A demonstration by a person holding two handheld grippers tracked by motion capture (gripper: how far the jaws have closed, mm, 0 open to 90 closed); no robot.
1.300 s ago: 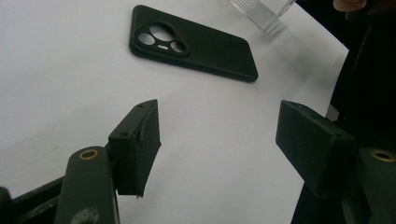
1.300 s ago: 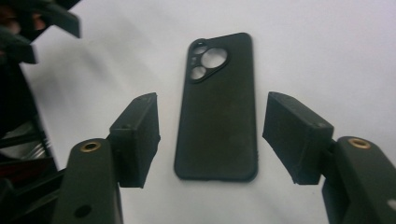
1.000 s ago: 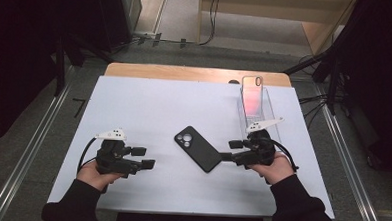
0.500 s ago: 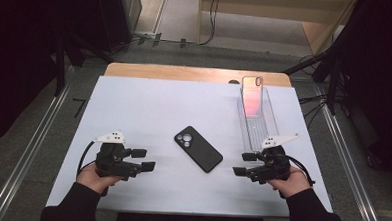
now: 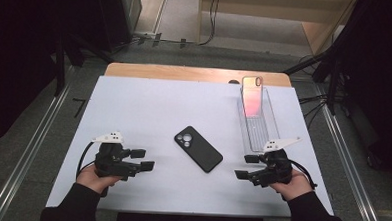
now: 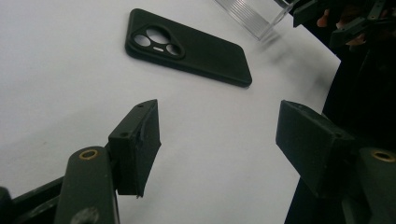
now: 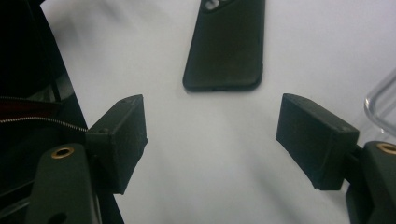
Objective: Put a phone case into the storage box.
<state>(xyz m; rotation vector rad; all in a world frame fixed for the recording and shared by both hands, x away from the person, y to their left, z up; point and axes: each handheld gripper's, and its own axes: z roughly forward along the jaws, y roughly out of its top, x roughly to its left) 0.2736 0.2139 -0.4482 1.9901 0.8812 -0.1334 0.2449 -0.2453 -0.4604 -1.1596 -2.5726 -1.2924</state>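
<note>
Black phone lies free, its camera end cut off in the right gripper view, between open, empty left gripper and right gripper.

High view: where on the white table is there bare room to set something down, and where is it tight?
The white table is bare across its far-left half, from the far edge down to the left tongs. A smaller bare patch lies between the black phone and the clear tray. It is tight at the right, where the tray, the pink phone and the open right tongs sit.
</note>
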